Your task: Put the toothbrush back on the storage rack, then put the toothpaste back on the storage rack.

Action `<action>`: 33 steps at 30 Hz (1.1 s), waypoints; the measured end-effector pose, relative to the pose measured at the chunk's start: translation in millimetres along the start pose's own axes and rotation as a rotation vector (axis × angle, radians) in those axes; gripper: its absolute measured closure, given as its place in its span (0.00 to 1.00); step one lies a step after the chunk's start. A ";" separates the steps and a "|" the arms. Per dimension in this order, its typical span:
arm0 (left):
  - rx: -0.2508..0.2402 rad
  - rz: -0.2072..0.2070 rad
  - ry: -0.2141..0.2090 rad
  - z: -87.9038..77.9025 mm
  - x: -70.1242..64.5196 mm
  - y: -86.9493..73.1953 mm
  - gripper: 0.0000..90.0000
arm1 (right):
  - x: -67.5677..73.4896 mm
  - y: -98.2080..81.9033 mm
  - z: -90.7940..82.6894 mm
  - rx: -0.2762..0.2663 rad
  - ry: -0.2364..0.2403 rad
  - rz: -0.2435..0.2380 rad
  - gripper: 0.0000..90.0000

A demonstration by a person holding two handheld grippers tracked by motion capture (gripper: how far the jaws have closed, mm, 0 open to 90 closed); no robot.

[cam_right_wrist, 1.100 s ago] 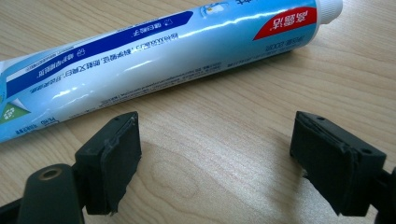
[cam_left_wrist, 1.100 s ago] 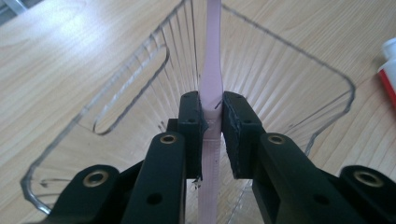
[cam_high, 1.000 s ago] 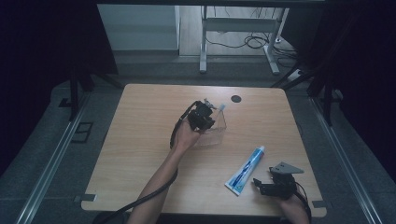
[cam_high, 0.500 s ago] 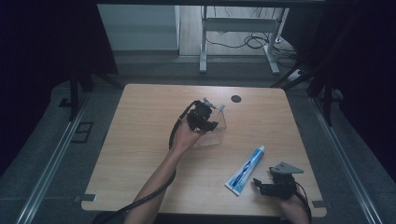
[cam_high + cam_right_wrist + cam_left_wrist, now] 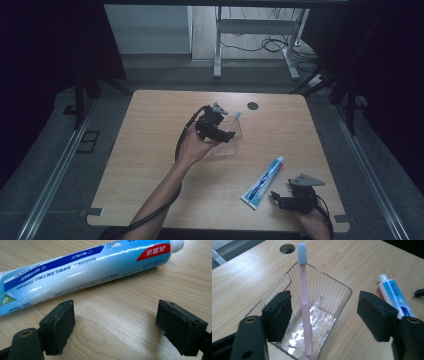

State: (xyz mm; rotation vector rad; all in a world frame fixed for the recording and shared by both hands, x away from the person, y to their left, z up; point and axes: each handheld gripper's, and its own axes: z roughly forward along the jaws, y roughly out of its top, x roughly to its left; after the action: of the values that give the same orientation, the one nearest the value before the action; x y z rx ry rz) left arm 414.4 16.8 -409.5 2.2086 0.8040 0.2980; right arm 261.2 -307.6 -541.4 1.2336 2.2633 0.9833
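The pink plastic toothbrush with the pale grey bristle head (image 5: 304, 302) stands almost upright in the clear ribbed plastic holder with a slotted bottom (image 5: 329, 297), its slim handle running straight down to the holder's floor and its bristles poking up above the rim. In the high view the toothbrush (image 5: 237, 116) shows as a thin pale tip over the holder (image 5: 231, 139), which sits near the middle of the light wooden table (image 5: 150, 130), a little towards the far edge.

The left gripper (image 5: 324, 315) sits right over the holder, and its jaws have just been opening: the black pads stand wide, one at the holder's near wall, the other off to the side, and the toothbrush handle between them is free of both. Released, then!

Further out, the blue and white toothpaste tube with a white cap (image 5: 262, 182) lies flat on the table towards the near right corner. Just beside it waits the right gripper (image 5: 115, 326), jaws spread and resting low over bare wood, with the tube lying just beyond the pads, untouched. A dark round hole (image 5: 253, 105) marks the table's far side.
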 end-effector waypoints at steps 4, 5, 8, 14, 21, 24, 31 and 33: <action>-0.006 -0.002 -0.007 -9.9 -1.7 -4.1 0.24 | 0.2 0.1 0.2 0.003 0.006 -0.004 0.15; -0.005 0.000 -0.007 -11.9 -1.9 -5.4 0.23 | 0.2 0.1 0.2 0.003 0.006 -0.004 0.15; -0.008 -0.003 -0.005 -17.7 -2.4 -10.6 0.22 | 0.2 0.1 0.1 0.004 0.006 -0.005 0.15; -0.017 -0.008 0.000 -31.0 -1.6 -23.2 0.21 | 0.4 -0.1 -0.2 0.006 0.007 -0.004 0.15; -0.015 -0.006 0.015 -44.7 -5.3 -38.8 0.19 | 1.1 0.3 0.7 0.009 0.007 -0.011 0.13; -0.019 0.000 0.020 -49.3 -7.3 -44.8 0.18 | 2.4 0.8 1.5 0.015 0.006 -0.008 0.09; -0.030 0.002 0.032 -57.8 -12.8 -63.4 0.17 | 5.3 3.0 3.3 0.046 0.004 -0.006 0.03; -0.033 -0.007 0.037 -60.6 -14.2 -70.9 0.17 | 6.0 3.5 2.7 0.054 -0.001 0.001 0.03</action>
State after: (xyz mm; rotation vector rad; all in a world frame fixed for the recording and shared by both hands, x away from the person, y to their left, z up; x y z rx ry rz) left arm 344.6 79.6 -418.5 2.1745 0.8204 0.3474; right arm 261.6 -300.2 -540.7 1.2573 2.3027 0.9265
